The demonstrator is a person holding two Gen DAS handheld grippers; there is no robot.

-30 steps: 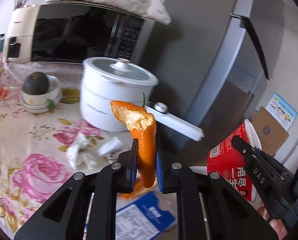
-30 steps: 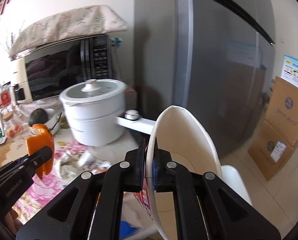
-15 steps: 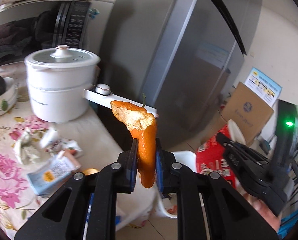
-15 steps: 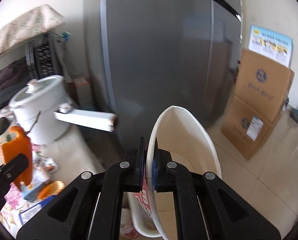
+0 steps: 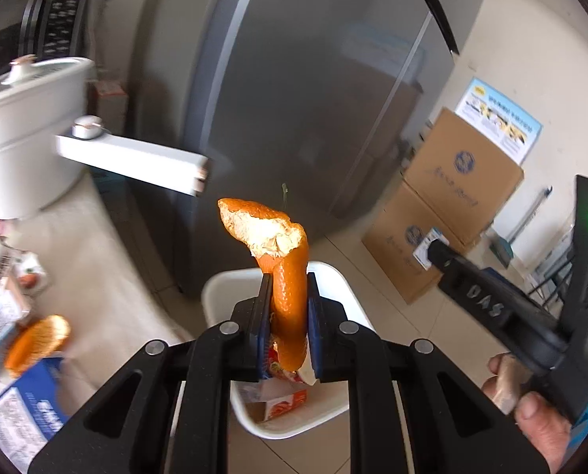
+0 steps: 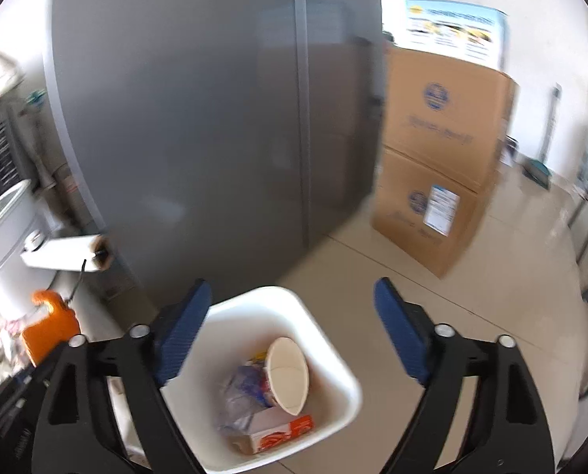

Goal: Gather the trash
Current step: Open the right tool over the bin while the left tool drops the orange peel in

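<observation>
My left gripper (image 5: 288,296) is shut on an orange peel (image 5: 282,260) and holds it above the white trash bin (image 5: 215,292) on the floor. The peel also shows in the right wrist view (image 6: 49,328) at the left. My right gripper (image 6: 290,328) is open and empty above the same bin (image 6: 333,355). Inside the bin lie a paper noodle cup (image 6: 288,375), a small red and white carton (image 6: 282,432) and crumpled wrappers (image 6: 242,391).
A grey fridge (image 5: 313,98) stands behind the bin. Stacked cardboard boxes (image 6: 440,150) stand to its right. A white pot (image 5: 21,134) with a long handle (image 5: 132,158) sits on the table at the left, with more trash (image 5: 33,339) near the table edge.
Both grippers swung right from the table to over the bin. My right gripper opened and the noodle cup dropped into the bin. The left keeps the peel.
</observation>
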